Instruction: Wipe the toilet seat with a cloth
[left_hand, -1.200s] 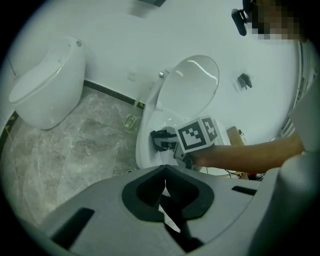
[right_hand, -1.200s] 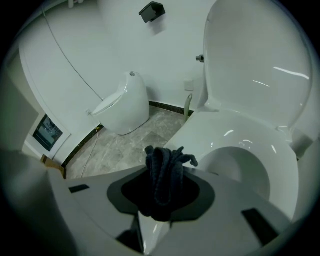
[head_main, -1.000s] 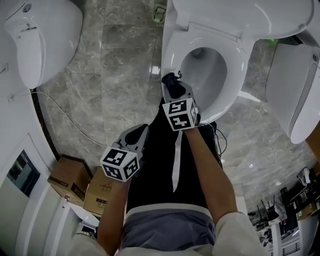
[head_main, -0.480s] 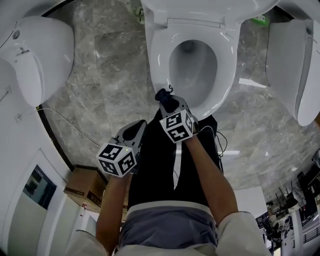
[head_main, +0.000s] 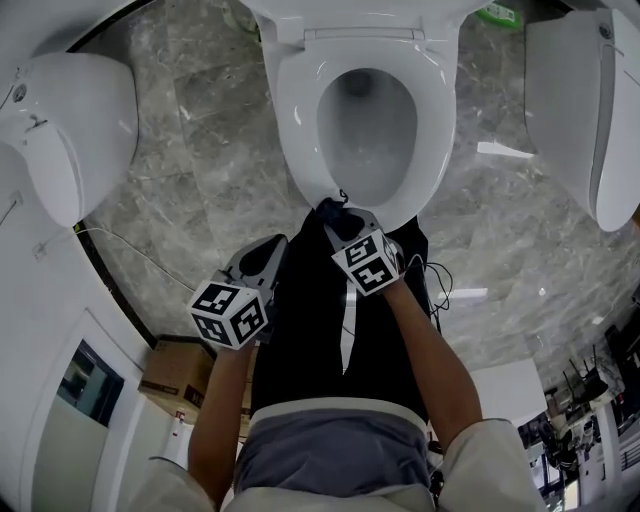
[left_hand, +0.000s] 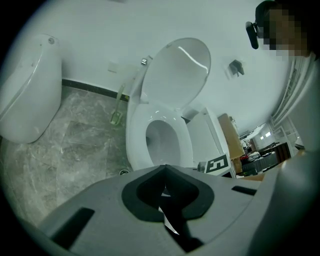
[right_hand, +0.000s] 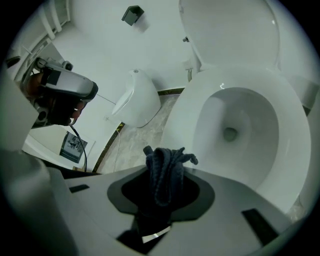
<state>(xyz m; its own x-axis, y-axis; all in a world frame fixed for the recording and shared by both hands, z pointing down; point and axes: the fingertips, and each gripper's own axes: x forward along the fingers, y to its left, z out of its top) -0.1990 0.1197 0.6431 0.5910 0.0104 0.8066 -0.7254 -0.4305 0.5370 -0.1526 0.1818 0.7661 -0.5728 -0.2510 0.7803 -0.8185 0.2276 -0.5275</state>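
The white toilet seat lies down around the bowl, with the lid raised behind it. My right gripper is shut on a bunched dark blue cloth, which sticks out past the jaws. The cloth sits at the seat's front rim; whether it touches I cannot tell. In the right gripper view the seat fills the right side. My left gripper hangs lower left, off the toilet, over the floor. It is shut with nothing in it.
Another white toilet stands to the left and one more to the right. A thin cable runs over the grey marble floor. Cardboard boxes sit at lower left. A green brush stands behind the toilet.
The right gripper with the cloth has slid from the seat's left front side round to its front edge. The left gripper has stayed nearly where it was.
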